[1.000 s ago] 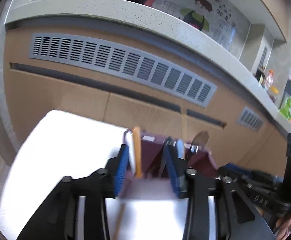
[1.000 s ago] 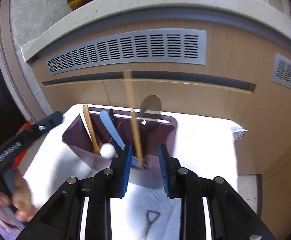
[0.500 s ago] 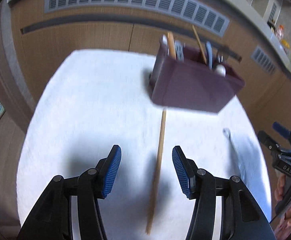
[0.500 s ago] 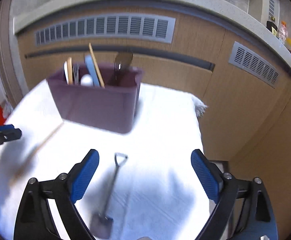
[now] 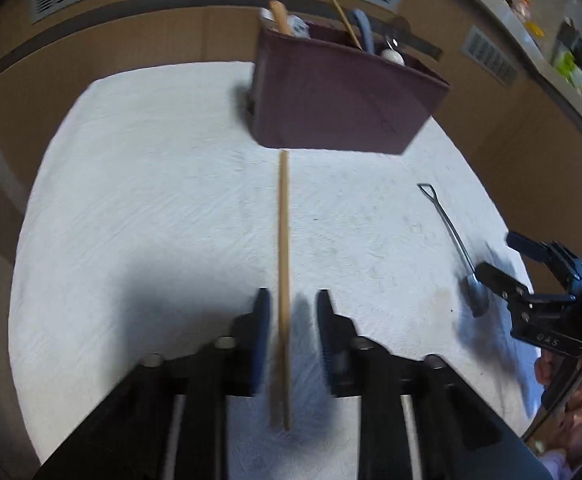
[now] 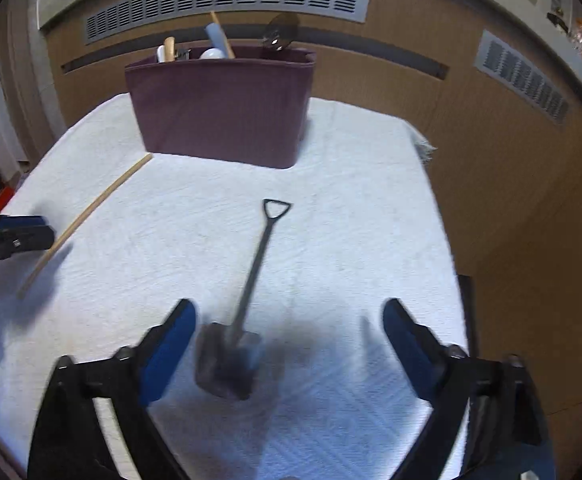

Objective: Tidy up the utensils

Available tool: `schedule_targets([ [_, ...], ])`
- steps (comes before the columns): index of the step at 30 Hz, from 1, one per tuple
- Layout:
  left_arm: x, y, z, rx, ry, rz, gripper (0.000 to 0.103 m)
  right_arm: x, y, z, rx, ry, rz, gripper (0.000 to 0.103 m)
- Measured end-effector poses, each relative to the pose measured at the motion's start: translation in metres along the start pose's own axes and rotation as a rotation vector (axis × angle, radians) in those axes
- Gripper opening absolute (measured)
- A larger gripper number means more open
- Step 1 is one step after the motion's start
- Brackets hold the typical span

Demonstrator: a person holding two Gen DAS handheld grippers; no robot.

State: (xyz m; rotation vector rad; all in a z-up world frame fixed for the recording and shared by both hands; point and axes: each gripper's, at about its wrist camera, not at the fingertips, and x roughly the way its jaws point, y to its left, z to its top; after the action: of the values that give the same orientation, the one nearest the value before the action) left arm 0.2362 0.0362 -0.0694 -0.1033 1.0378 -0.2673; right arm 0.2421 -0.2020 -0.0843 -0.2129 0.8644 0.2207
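A maroon utensil box (image 5: 343,100) holding several utensils stands at the far side of a white towel (image 5: 151,200); it also shows in the right wrist view (image 6: 223,108). A wooden chopstick (image 5: 284,280) lies on the towel between the pads of my left gripper (image 5: 290,320), which is partly open and not clamped on it. A small dark shovel-shaped spoon (image 6: 247,292) lies on the towel, its blade just inside my wide-open right gripper (image 6: 287,344). The spoon (image 5: 451,240) and the right gripper (image 5: 531,280) also show in the left wrist view.
Wooden cabinet fronts with grey vent grilles (image 6: 227,0) run behind the towel. The towel's right edge (image 6: 427,148) drops off beside the cabinet. The chopstick (image 6: 87,216) and the left gripper's fingertips (image 6: 15,232) show at the left of the right wrist view.
Both grippers have pulled back from the box and dropped toward the towel. The left jaws have narrowed around the chopstick. The right gripper opened wide and has closed in on the shovel spoon.
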Motion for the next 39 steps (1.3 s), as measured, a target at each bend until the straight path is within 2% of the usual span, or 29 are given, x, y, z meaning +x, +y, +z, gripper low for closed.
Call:
schedule_targets([
  [2, 0.009, -0.004, 0.013, 0.044, 0.035, 0.019, 0.018, 0.004, -0.002, 0.0, 0.021, 0.024, 0.028, 0.06],
  [4, 0.018, -0.006, 0.026, 0.073, 0.069, 0.057, 0.018, 0.004, -0.006, -0.001, 0.047, 0.025, 0.048, 0.06],
  [7, 0.035, -0.006, 0.042, 0.092, 0.123, 0.101, 0.018, 0.0, -0.007, -0.006, 0.036, 0.006, 0.022, 0.06],
  [10, 0.047, -0.007, 0.054, 0.085, 0.144, 0.094, 0.018, -0.006, -0.012, -0.008, 0.037, -0.015, 0.014, 0.057],
  [11, 0.048, -0.007, 0.056, 0.079, 0.143, 0.088, 0.016, -0.008, -0.015, -0.008, 0.045, -0.02, 0.023, 0.053],
  [13, 0.05, -0.007, 0.057, 0.061, 0.131, 0.071, 0.005, -0.009, -0.019, -0.006, 0.057, -0.018, 0.039, 0.05],
  [15, 0.045, -0.008, 0.053, 0.04, 0.095, 0.066, 0.005, -0.005, -0.019, -0.001, 0.061, -0.006, 0.052, 0.039],
  [17, 0.032, -0.008, 0.046, 0.02, 0.039, 0.038, 0.005, 0.0, -0.017, 0.004, 0.068, 0.014, 0.095, 0.037],
  [19, 0.014, -0.009, 0.039, 0.007, -0.043, 0.045, 0.005, 0.008, -0.014, 0.011, 0.085, 0.031, 0.144, 0.036],
  [21, -0.007, -0.008, 0.031, -0.032, -0.116, 0.033, 0.005, 0.018, -0.009, 0.019, 0.097, 0.05, 0.165, 0.028],
  [26, -0.054, -0.001, 0.022, -0.112, -0.285, 0.01, 0.005, 0.043, 0.004, 0.032, 0.114, 0.095, 0.128, 0.023],
  [28, -0.062, 0.002, 0.021, -0.14, -0.317, -0.005, 0.005, 0.045, 0.008, 0.034, 0.095, 0.085, 0.081, 0.009],
  [29, -0.065, 0.003, 0.021, -0.156, -0.332, -0.005, 0.005, 0.045, 0.01, 0.035, 0.084, 0.084, 0.083, 0.006],
  [31, -0.066, 0.005, 0.019, -0.172, -0.34, -0.011, 0.005, 0.04, 0.013, 0.034, 0.074, 0.071, 0.107, 0.006],
  [33, -0.065, 0.007, 0.017, -0.185, -0.338, -0.012, 0.006, 0.03, 0.016, 0.033, 0.049, 0.04, 0.095, 0.005],
  [39, -0.066, -0.005, 0.01, -0.168, -0.326, -0.017, 0.006, -0.008, 0.01, 0.035, 0.054, -0.044, 0.122, 0.005],
])
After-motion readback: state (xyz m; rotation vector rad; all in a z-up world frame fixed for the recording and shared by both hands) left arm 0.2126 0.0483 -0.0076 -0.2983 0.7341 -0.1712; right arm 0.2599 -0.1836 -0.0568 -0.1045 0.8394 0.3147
